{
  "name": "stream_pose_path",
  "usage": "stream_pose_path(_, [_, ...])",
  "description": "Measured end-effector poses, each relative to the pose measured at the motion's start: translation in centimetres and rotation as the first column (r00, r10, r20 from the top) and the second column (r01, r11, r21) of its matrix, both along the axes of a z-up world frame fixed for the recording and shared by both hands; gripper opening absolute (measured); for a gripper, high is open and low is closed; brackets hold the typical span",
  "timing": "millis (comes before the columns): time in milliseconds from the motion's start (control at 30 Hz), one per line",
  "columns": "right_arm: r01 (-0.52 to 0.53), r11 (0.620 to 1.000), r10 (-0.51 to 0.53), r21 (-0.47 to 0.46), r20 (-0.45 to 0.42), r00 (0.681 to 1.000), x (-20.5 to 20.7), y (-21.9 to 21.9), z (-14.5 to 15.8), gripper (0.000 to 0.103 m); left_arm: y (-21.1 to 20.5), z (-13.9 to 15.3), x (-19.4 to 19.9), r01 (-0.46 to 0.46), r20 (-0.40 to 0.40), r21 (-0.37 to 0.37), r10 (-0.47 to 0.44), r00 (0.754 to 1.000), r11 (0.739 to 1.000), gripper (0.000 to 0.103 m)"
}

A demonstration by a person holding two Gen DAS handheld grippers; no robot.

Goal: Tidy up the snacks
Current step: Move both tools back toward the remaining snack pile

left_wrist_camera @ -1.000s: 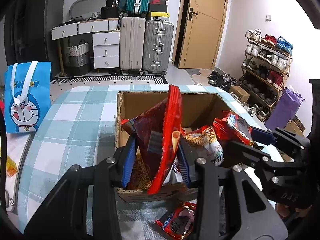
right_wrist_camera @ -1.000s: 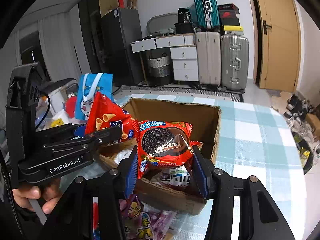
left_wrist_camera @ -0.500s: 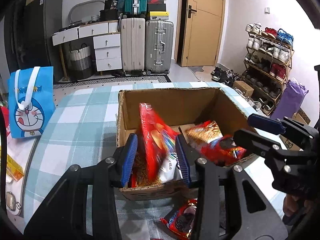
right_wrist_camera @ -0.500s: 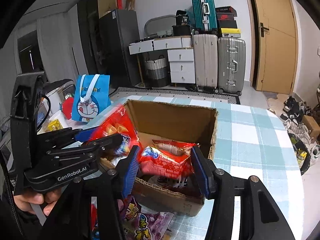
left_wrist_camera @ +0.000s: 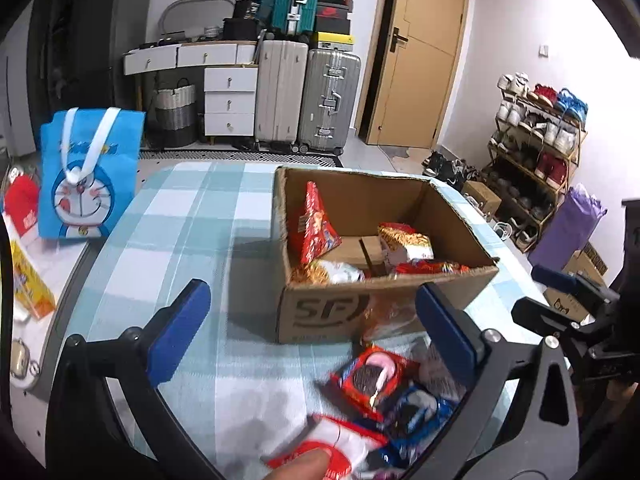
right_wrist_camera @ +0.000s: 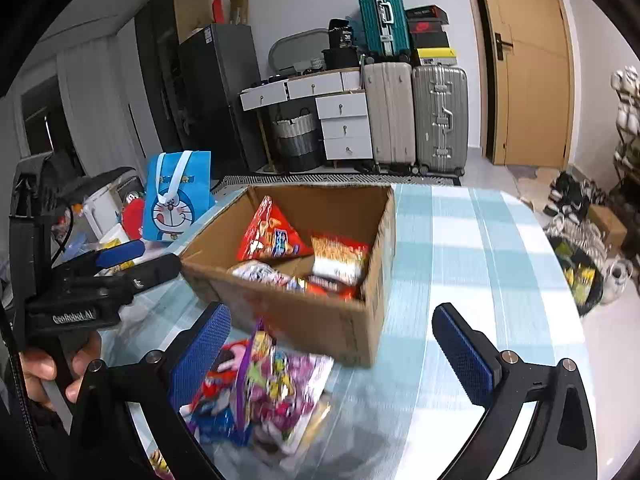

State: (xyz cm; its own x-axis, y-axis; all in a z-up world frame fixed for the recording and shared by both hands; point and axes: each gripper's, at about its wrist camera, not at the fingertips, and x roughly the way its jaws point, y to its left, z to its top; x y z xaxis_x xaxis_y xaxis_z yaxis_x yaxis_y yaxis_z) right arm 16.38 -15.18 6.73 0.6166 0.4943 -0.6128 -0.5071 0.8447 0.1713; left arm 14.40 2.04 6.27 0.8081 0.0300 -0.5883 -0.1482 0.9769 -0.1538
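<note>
Both packets have dropped out of our grips since a second ago; we are pulling back from the cardboard box (left_wrist_camera: 384, 280). Left gripper (left_wrist_camera: 312, 328) and right gripper (right_wrist_camera: 332, 348) have just been opening, jaws now standing wide, nothing between the pads.

Red cone-snack bag (left_wrist_camera: 316, 224) is leaning against the box's left wall; the Oreo packet (right_wrist_camera: 328, 284) is lying flat near its front wall.

Loose snack pile (right_wrist_camera: 260, 384) is waiting on the checked tablecloth (left_wrist_camera: 180, 232), just in front of the box. We judge the next pick wants one packet only, pinched across a flat face, lifted clear of the front rim before crossing.

Room: back half of the box is showing bare floor. Cloth to the box's left is free as far as the blue cartoon bag (left_wrist_camera: 88, 176). The table edge is running close on the box's right.
</note>
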Motion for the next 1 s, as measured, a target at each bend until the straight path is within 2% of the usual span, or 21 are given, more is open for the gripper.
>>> stream_pose_path(100, [-0.002, 1.0, 0.002, 0.022, -0.03, 1.0, -1.2, -0.9, -0.7, 0.102, 0.3, -0.4, -1.9, 0.006, -0.006, -0.003, -0.006, 1.0, 1.0, 0.102])
stream_pose_path(233, [0.001, 1.0, 0.0, 0.028, -0.051, 0.999, -2.4, -1.6, -1.4, 0.102, 0.1, -1.4, -4.0, 0.012, -0.028, 0.051, -0.011, 1.0, 0.999, 0.102])
stream_pose_path(333, [-0.009, 0.999, 0.011, 0.04, -0.069, 0.998, -3.0, -1.7, -1.6, 0.102, 0.1, -2.2, -5.1, 0.025, -0.039, 0.04, -0.023, 0.999, 0.999, 0.102])
stream_pose_path(700, [-0.012, 1.0, 0.013, 0.02, -0.086, 0.996, -2.8, -0.8, -2.2, 0.102, -0.1, -5.0, -6.1, 0.075, -0.121, 0.005, -0.074, 0.99, 0.997, 0.102])
stream_pose_path(1000, [-0.024, 1.0, 0.024, 0.005, -0.1, 0.995, -2.6, -0.1, -3.2, 0.102, -1.4, -6.7, -6.0, 0.135, -0.184, 0.05, -0.124, 0.975, 0.99, 0.102])
